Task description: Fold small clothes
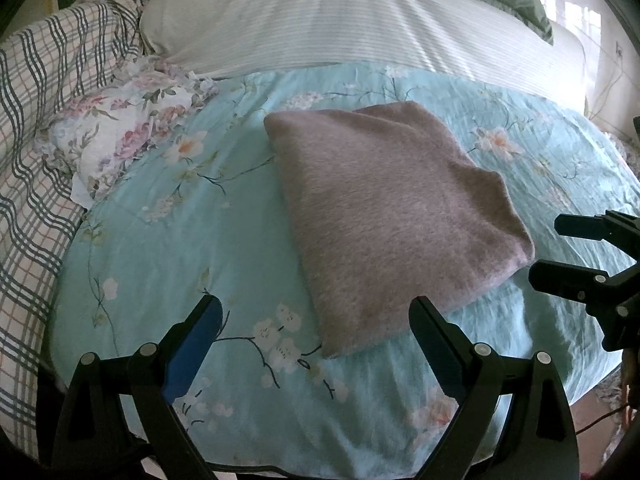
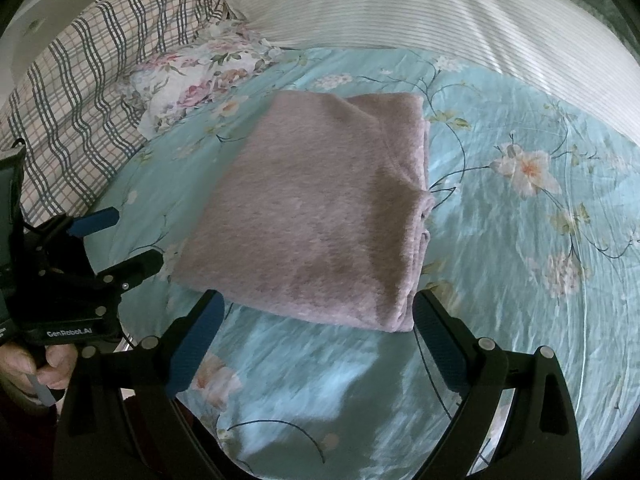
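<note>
We hold our left gripper (image 1: 316, 316) and right gripper (image 2: 316, 312) open and empty, because the fuzzy pink-grey folded cloth (image 1: 384, 216) lies neat (looks done) on the blue flowered bed sheet (image 1: 168, 240).

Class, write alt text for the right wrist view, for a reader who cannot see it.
A folded mauve fleece garment lies on a light blue floral bedsheet. The right tool hangs open just short of its near edge, and the left tool, also open, sits at the garment's left. A plaid blanket and a white striped pillow lie behind.
</note>
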The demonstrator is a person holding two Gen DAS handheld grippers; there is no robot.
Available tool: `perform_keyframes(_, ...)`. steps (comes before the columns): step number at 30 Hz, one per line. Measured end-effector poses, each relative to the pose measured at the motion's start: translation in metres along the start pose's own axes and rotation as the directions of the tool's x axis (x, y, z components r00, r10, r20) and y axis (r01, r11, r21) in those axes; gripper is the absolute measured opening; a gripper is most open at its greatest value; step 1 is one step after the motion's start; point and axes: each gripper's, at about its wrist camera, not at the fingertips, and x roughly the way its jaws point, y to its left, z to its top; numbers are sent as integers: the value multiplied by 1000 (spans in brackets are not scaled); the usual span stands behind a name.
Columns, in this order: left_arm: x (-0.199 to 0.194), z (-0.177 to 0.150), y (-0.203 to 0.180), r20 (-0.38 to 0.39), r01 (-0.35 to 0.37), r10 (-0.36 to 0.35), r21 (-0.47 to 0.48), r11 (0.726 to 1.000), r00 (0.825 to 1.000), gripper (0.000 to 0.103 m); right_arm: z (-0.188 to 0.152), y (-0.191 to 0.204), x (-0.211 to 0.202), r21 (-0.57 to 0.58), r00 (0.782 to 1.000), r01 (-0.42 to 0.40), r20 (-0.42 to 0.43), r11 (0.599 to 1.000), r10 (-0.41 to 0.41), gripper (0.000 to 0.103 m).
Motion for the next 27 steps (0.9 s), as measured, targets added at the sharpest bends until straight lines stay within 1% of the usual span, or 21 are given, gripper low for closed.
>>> perform_keyframes(5,4,3,1,-8,17,-17,-14,1000,1000,95,7,-8,6,1,1000,-11,-8,1000,11,95)
perform_keyframes(11,11,12,3,-4,19,-19,-28,999,1000,95,15,-17,17,13,1000,-14,-16,1000,14,95)
perform_keyframes(16,14,19,4,1,19,-19,-18,1000,1000,95,21,-21,23,14,999,-26,-22,1000,26,95)
perform_keyframes(27,21,35,3,12,15,-14,-10,1000,1000,95,34,-30,27,24,1000,-20,-17,999,21,95)
